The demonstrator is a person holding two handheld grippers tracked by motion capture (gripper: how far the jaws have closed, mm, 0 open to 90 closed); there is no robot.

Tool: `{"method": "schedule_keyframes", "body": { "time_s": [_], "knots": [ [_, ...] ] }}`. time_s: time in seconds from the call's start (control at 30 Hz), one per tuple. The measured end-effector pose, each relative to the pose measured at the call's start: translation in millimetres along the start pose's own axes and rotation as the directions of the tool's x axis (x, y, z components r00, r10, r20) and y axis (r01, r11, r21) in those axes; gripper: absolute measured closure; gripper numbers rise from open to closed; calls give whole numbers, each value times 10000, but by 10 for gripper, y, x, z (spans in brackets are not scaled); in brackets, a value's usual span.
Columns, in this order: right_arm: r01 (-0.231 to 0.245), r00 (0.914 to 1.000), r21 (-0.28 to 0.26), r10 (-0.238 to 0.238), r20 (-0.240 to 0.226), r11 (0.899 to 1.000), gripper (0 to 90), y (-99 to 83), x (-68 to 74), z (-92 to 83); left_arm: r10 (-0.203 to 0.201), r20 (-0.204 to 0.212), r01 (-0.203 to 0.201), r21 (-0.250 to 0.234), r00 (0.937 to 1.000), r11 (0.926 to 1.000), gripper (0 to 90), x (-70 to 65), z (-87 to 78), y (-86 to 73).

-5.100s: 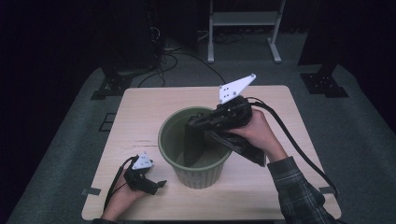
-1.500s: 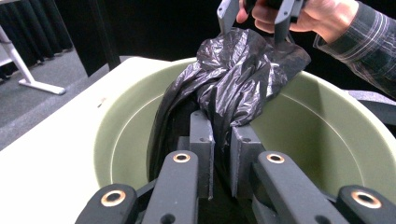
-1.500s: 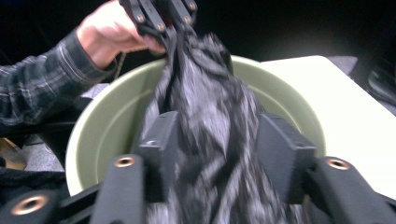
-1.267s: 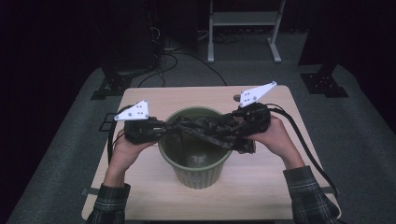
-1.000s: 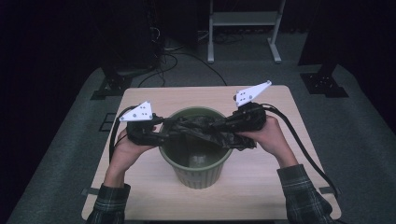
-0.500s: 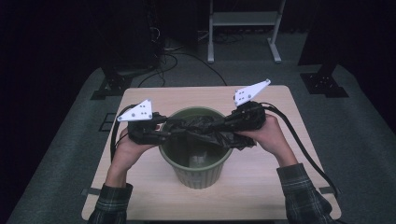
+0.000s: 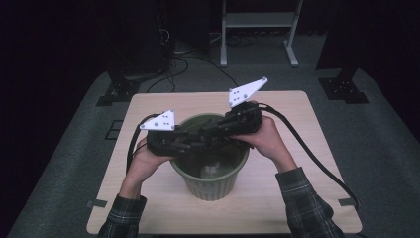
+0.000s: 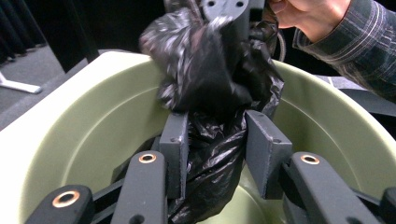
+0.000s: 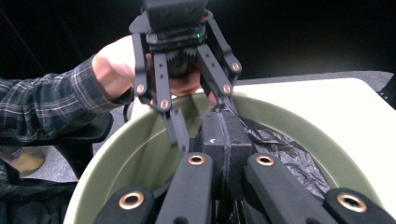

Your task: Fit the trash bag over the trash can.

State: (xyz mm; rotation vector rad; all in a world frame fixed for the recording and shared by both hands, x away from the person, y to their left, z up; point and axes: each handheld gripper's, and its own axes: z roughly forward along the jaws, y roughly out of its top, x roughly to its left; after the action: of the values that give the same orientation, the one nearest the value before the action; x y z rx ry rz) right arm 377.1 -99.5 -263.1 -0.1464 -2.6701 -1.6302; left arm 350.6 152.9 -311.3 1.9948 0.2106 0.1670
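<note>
Your left claw [image 8: 215,140] has just been closing around the black bag [image 8: 210,93]; right claw [image 9: 224,140] clamps it above the bin [image 7: 210,183]. Opening it comes next.

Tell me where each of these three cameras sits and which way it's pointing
High view: above the person's side, looking forward and down on the table and green bin; forearms and both hands show.
Left gripper view: rides the left claw, looking across the bin at the black bag between its jaws; the other hand shows.
Right gripper view: rides the right claw, shut on the bag, facing the left claw.
All three share bin and bag.
</note>
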Motion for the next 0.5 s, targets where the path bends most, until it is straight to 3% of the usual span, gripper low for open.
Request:
{"method": "schedule_keyframes", "body": {
  "time_s": [0.07,0.17,0.3,0.4,0.5],
  "knots": [
    [53,10000,0,-53,-44,10000,900,29,0,69,-13,63,12,48,10000,10000,608,-10,31,-10],
    [31,10000,136,-31,-12,9999,900,25,-16,117,-61,-244,64,156,9997,9999,496,-4,-20,-20],
    [-80,10000,260,78,56,9996,900,-16,-31,94,-234,-828,206,-345,9963,9992,393,16,-211,-7],
    [-73,10000,309,72,29,9995,900,-19,-28,99,-187,-926,119,-735,9955,9972,394,2,-288,24],
    [-50,9999,24,50,-155,10000,900,1,-11,113,-55,-815,2,-653,9967,9979,425,-13,-253,36]
  ]
}}
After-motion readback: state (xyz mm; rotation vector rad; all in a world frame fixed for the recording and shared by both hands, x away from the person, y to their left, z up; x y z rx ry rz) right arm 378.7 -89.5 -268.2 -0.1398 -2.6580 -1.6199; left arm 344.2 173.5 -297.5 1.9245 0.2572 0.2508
